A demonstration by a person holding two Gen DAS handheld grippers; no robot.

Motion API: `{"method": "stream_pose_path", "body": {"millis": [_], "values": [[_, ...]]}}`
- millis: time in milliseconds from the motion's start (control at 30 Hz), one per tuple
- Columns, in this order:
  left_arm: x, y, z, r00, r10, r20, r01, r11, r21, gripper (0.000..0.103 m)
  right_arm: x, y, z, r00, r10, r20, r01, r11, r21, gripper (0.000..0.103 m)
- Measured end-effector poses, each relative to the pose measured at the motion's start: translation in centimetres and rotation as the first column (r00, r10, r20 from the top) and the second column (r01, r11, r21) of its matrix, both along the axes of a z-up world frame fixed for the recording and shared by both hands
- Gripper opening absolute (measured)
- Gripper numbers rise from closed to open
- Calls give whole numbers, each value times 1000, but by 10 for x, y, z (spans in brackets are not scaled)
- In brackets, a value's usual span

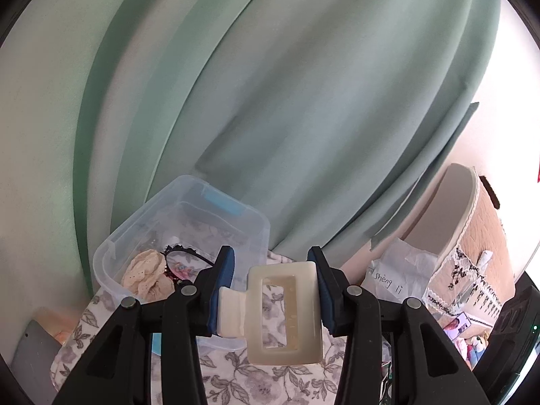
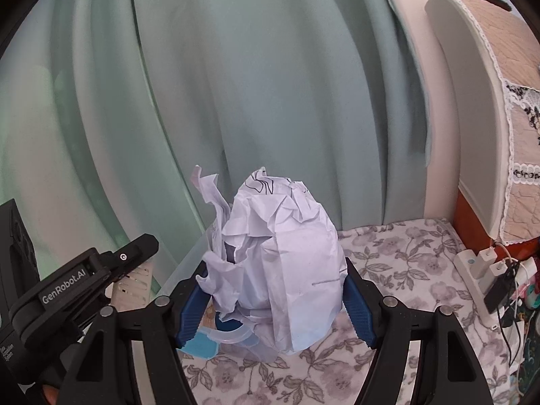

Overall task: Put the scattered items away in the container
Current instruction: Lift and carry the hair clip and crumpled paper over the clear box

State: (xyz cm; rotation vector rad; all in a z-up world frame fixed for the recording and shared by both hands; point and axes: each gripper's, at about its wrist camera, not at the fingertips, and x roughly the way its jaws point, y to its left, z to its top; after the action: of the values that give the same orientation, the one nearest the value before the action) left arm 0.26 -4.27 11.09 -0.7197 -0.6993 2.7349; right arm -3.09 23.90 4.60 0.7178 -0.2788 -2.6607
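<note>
My left gripper [image 1: 273,292] is shut on a cream hair claw clip [image 1: 283,314], held just right of and in front of the clear plastic container [image 1: 141,226]. In the container lie a beige lace scrunchie [image 1: 148,275] and a dark beaded headband [image 1: 184,256]. My right gripper [image 2: 276,298] is shut on a crumpled ball of white paper [image 2: 287,263] with black pen marks on it. The paper hides most of the container; only its clear rim [image 2: 189,263] and a blue latch [image 2: 202,342] show. The left gripper's black body [image 2: 67,280] appears at the left of the right wrist view.
A floral-print cloth [image 2: 405,263] covers the surface. Pale green curtains [image 1: 303,101] hang close behind. A quilted, lace-trimmed cover [image 2: 506,101] stands at the right, with a white power strip and chargers [image 2: 486,266] below it. The crumpled paper with handwriting [image 1: 398,276] shows right of the clip.
</note>
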Motion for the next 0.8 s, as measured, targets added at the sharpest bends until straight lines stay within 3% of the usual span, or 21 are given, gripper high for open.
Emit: {"method": "stream_pose_path", "body": {"millis": [800], "values": [[-34,-47,-47,989,86,117,-90,995,32,46,-48,-47,-51,991,69,111,-78,994,75,75]]}}
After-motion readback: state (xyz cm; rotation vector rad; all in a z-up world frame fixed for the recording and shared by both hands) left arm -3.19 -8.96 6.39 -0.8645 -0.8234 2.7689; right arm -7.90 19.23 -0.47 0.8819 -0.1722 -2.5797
